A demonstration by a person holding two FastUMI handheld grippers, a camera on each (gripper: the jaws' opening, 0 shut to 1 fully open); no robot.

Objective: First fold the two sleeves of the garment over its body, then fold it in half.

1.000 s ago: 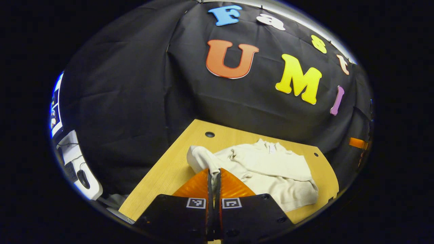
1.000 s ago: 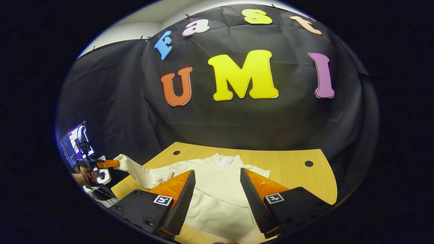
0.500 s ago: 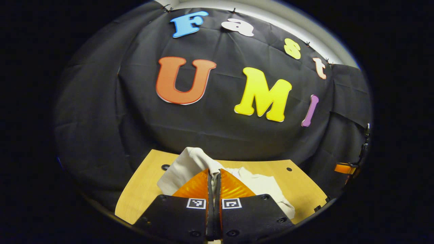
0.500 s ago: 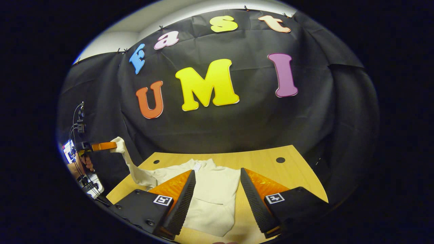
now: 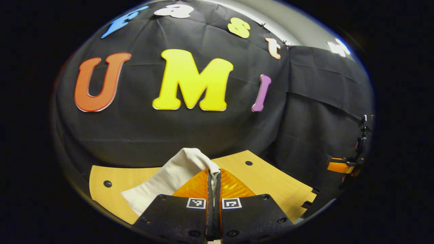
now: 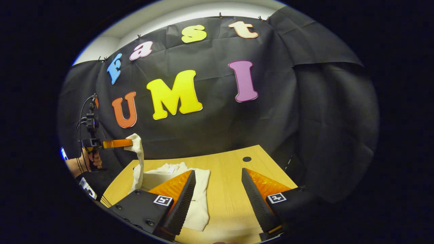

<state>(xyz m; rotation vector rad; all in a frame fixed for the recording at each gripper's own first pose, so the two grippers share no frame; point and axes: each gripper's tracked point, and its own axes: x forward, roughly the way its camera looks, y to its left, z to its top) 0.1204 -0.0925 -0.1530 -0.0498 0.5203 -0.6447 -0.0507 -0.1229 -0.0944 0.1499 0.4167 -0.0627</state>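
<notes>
You are folding the second sleeve (image 5: 176,171). Left gripper (image 5: 213,176) grips its cuff, raised above the sweater (image 6: 200,189) on the table (image 6: 230,176). Carry it across the body. Right gripper (image 6: 217,196) idles, fingers spread.

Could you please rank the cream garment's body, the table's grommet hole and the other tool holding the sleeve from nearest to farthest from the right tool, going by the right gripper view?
1. Garment body, beside its left finger.
2. Grommet hole, ahead on the table.
3. Left tool, far left, raised, pinching the sleeve.
</notes>
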